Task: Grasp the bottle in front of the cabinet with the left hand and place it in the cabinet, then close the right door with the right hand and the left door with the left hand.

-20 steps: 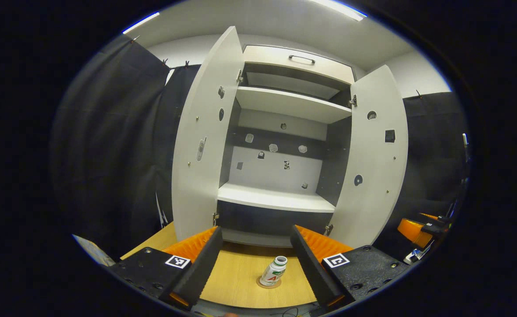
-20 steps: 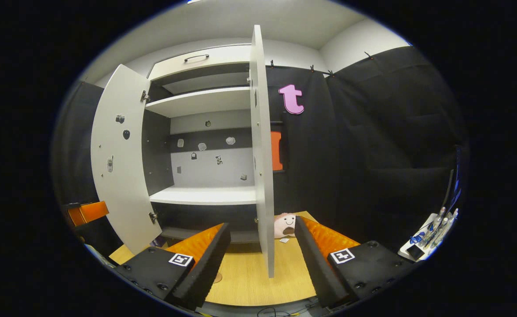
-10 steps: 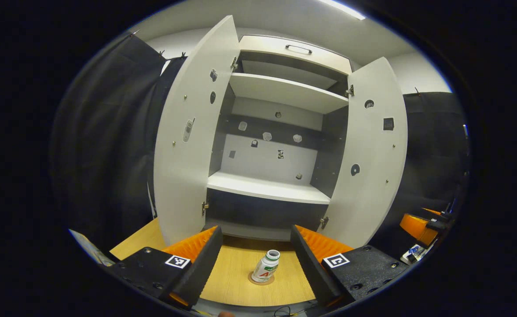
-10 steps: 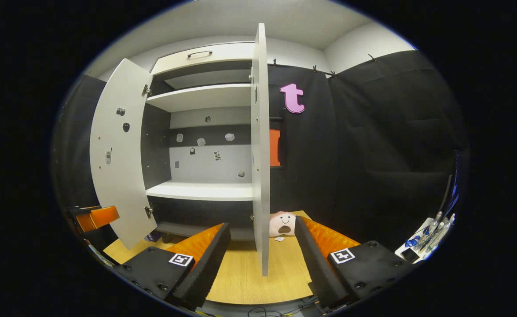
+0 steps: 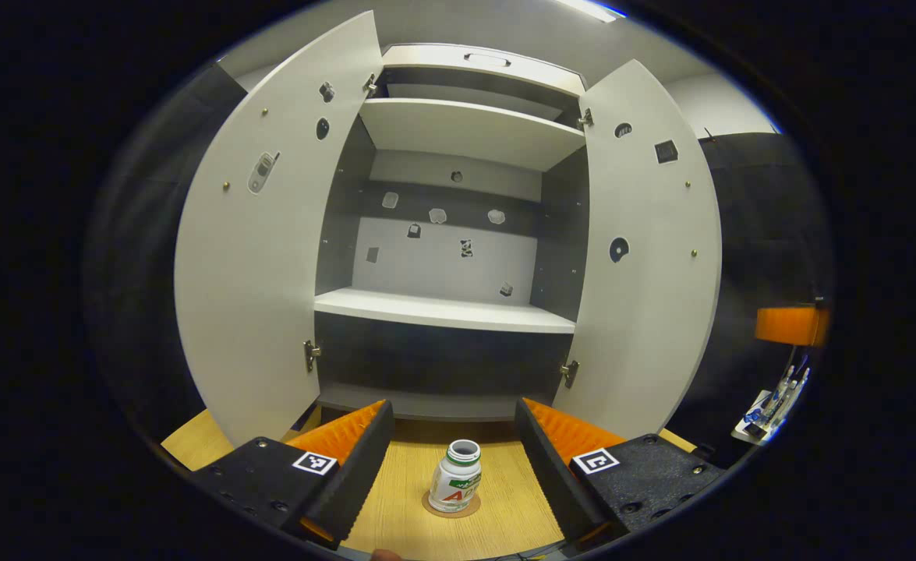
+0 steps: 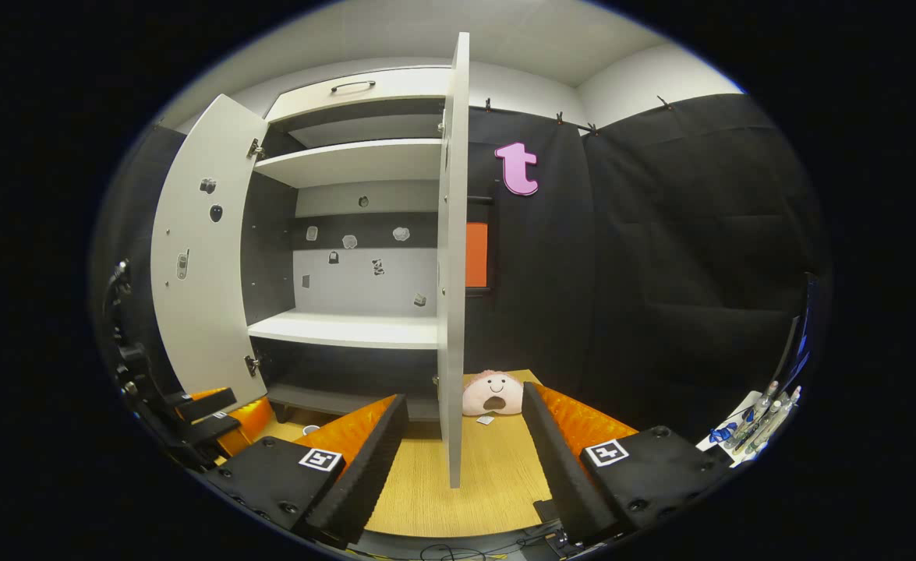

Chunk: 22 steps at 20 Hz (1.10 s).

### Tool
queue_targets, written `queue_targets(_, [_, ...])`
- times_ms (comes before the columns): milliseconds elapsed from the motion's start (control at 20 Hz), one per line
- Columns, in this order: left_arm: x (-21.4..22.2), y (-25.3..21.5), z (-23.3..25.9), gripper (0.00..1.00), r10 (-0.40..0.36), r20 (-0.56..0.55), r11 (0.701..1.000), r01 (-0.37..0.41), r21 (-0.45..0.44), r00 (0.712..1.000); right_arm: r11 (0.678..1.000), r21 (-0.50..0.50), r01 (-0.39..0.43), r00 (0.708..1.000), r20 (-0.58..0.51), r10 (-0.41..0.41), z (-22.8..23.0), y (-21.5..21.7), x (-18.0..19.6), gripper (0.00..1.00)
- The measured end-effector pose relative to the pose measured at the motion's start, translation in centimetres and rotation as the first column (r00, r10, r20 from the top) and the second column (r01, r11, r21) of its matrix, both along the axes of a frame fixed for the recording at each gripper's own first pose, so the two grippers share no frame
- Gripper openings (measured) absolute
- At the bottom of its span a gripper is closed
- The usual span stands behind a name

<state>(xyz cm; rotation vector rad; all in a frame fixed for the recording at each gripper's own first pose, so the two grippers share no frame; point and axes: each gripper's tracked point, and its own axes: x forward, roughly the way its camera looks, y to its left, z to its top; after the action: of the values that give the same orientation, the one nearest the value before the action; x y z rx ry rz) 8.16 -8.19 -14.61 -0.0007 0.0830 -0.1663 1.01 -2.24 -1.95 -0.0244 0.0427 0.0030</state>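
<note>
A small white bottle [image 5: 455, 487] with a green and red label stands upright on a round mark on the wooden table [image 5: 395, 514], in front of the white cabinet. My left gripper [image 5: 453, 407] is open, one finger on each side of the bottle, not touching it. Both cabinet doors stand open: the left door [image 5: 255, 273] and the right door [image 5: 645, 257]. The middle shelf [image 5: 442, 312] is bare. In the right gripper view my right gripper [image 6: 464, 397] is open and holds nothing, and the right door [image 6: 450, 273] stands edge-on just ahead of it.
A pink plush toy [image 6: 493, 393] lies on the table beyond the right door. A white tray of pens [image 6: 754, 417] sits at the far right. Black cloth walls close in both sides. The left gripper's orange body [image 6: 224, 409] shows at the lower left.
My left gripper has moved forward toward the cabinet, and the bottle now stands between its fingers. The right gripper has edged closer to the right door's edge.
</note>
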Motion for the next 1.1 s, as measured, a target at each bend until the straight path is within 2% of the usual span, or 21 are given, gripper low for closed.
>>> queue_targets(300, [3.7,-1.7,-6.3,0.95,-0.013,-0.063,0.999,0.016,0.039,0.998,1.0,-0.004,0.019,1.0,-0.013,-0.019,-0.2,-1.3,0.9,0.97])
queue_targets(550, [6.2,-1.5,-11.7,0.95,0.018,-0.11,0.995,-0.007,0.102,0.994,0.998,-0.018,0.06,0.998,-0.022,-0.06,-0.2,-3.4,1.8,0.97])
queue_targets(800, [7.1,-2.2,-16.7,0.95,0.023,-0.183,0.993,-0.001,0.116,0.983,0.997,-0.03,0.077,0.996,-0.034,-0.078,-0.4,-4.6,2.2,0.97])
queue_targets(1100, [7.6,-1.9,-20.9,0.95,0.064,-0.242,0.991,-0.034,0.129,0.968,0.996,-0.036,0.085,0.996,-0.038,-0.086,-0.6,-5.7,2.8,0.97])
